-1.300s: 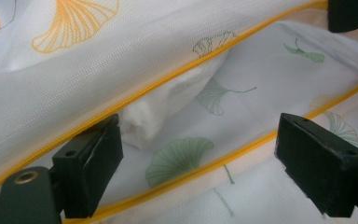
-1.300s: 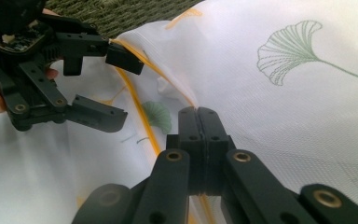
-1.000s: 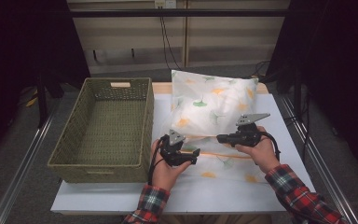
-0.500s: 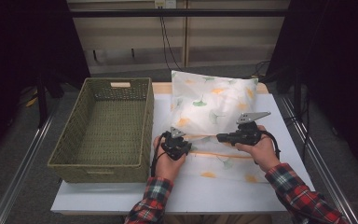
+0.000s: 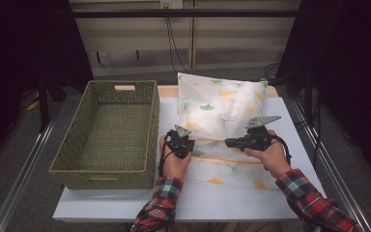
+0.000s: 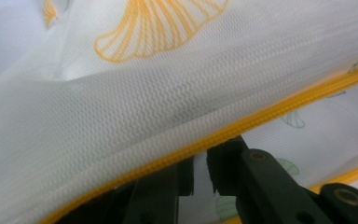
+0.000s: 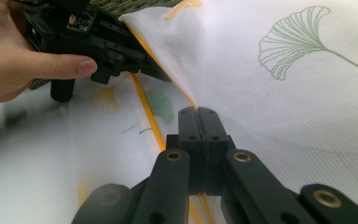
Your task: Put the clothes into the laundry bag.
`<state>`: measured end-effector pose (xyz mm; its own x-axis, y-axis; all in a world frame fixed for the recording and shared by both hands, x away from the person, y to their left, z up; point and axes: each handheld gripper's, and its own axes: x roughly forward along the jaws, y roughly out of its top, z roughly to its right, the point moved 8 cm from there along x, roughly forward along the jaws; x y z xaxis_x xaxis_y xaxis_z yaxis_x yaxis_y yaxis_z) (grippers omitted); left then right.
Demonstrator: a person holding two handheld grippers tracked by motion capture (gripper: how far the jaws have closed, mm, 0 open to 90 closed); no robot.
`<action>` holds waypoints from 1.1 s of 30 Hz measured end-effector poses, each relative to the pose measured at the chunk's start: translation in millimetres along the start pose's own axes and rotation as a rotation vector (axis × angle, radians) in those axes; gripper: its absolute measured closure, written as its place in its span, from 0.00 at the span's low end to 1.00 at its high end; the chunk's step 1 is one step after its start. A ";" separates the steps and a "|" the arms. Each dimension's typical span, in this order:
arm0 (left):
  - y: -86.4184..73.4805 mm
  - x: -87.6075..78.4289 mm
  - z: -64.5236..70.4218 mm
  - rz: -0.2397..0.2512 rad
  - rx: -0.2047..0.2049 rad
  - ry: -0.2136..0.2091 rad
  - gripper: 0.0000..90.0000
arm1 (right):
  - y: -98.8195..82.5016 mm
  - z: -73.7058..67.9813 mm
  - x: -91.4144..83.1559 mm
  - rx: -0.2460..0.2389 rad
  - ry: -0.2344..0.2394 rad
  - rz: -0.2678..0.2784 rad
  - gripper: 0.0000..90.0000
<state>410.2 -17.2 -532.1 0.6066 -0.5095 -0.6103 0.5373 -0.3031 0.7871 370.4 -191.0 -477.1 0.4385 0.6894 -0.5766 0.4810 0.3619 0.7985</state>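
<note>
A white pillowcase printed with ginkgo leaves holds a pillow on the table; its open end with the yellow zipper faces the person. My left gripper sits at the left of that opening. In the left gripper view its jaws have just closed on the upper zipper edge and eased a touch, with a thin gap below the fabric. My right gripper is shut, and the fabric edge is pinched at its tips. The left gripper holds the same edge farther along.
A green woven basket stands left of the pillow, close beside my left hand. The white table has bare room along its front edge. Metal rails run along both sides of the table.
The left gripper moved a little toward the pillowcase opening and its wide jaws closed on the upper zipper edge. The right gripper and pillow have stayed put.
</note>
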 end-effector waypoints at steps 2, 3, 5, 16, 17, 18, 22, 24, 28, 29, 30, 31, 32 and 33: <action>0.3 -2.3 3.4 0.001 -0.014 -0.014 0.84 | -0.5 0.3 0.0 0.003 0.005 0.003 1.00; -0.1 -3.5 5.5 -0.001 -0.014 -0.026 0.80 | -0.8 0.4 0.0 0.002 0.006 0.004 1.00; -1.7 -5.8 10.7 0.001 -0.038 -0.052 0.73 | -1.7 0.3 -0.2 0.002 0.006 0.002 1.00; -11.4 -26.1 23.4 0.028 -0.013 -0.111 0.44 | -17.5 2.4 3.9 0.009 0.011 -0.045 1.00; -11.3 -27.6 24.0 0.036 -0.016 -0.108 0.42 | -19.4 3.2 4.4 0.004 0.007 -0.051 1.00; -12.4 -29.5 24.2 0.031 -0.004 -0.115 0.41 | -21.1 3.5 5.0 0.009 0.008 -0.056 1.00; -17.5 -32.5 27.8 0.035 -0.007 -0.121 0.38 | -25.4 6.0 8.0 0.016 0.000 -0.063 1.00; -19.2 -33.8 29.3 0.038 -0.002 -0.127 0.35 | -26.9 6.4 9.5 0.014 -0.006 -0.074 1.00; -20.5 -37.8 31.6 0.049 -0.001 -0.133 0.31 | -28.2 7.0 13.1 0.014 -0.006 -0.082 1.00; -20.3 -38.7 32.8 0.052 0.004 -0.137 0.30 | -28.2 7.4 13.9 0.014 -0.007 -0.085 1.00; -20.0 -39.5 34.0 0.051 0.011 -0.138 0.28 | -28.2 7.8 14.8 0.015 -0.010 -0.083 1.00; -19.1 -40.2 35.6 0.055 0.017 -0.151 0.28 | -28.1 8.0 15.5 0.013 -0.009 -0.082 1.00; -18.2 -41.2 36.8 0.057 0.019 -0.148 0.26 | -27.9 7.5 16.1 0.014 -0.004 -0.080 1.00; -17.1 -42.2 37.6 0.060 0.029 -0.144 0.25 | -27.9 7.2 17.0 0.012 -0.005 -0.077 1.00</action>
<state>353.3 -20.8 -516.5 0.5454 -0.6372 -0.5446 0.4840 -0.2910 0.8252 369.9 -193.9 -510.4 0.4036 0.6563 -0.6374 0.5226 0.4064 0.7494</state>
